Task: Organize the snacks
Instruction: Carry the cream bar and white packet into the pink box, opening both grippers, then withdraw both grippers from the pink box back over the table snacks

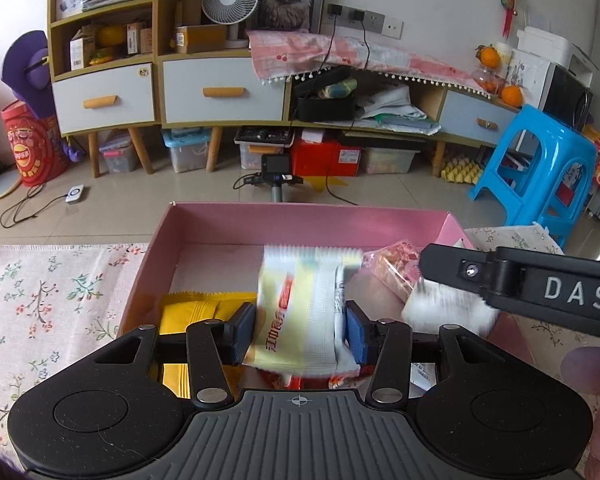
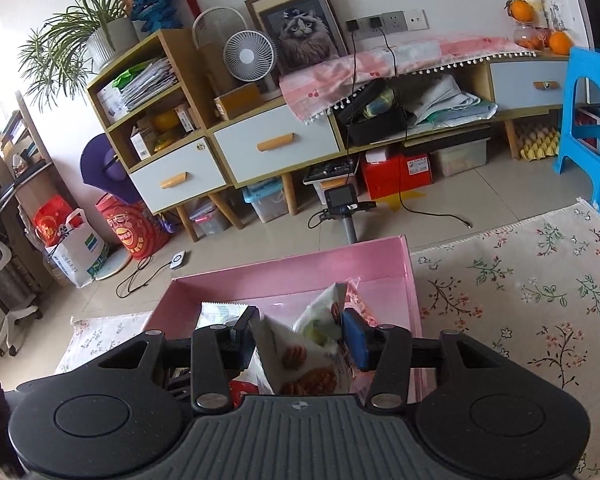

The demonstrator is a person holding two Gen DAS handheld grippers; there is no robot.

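Observation:
A pink box [image 1: 300, 224] stands on a floral cloth; it also shows in the right wrist view [image 2: 284, 276]. My left gripper [image 1: 300, 330] is shut on a pale yellow and white snack packet [image 1: 300, 304] and holds it over the box. A yellow packet [image 1: 192, 312] and a pink packet [image 1: 396, 264] lie inside. My right gripper [image 2: 300, 338] is shut on a white cookie packet [image 2: 300, 356] over the box's right part. The right gripper's arm [image 1: 540, 288] reaches in from the right in the left wrist view, with a blurred white packet [image 1: 448, 308] under it.
The floral cloth [image 1: 40, 292] spreads left of the box and also right of it [image 2: 520, 300]. Beyond are tiled floor, a drawer cabinet [image 1: 220, 92], a blue stool [image 1: 540, 168] at right, and a camera on a stand [image 1: 276, 168] just behind the box.

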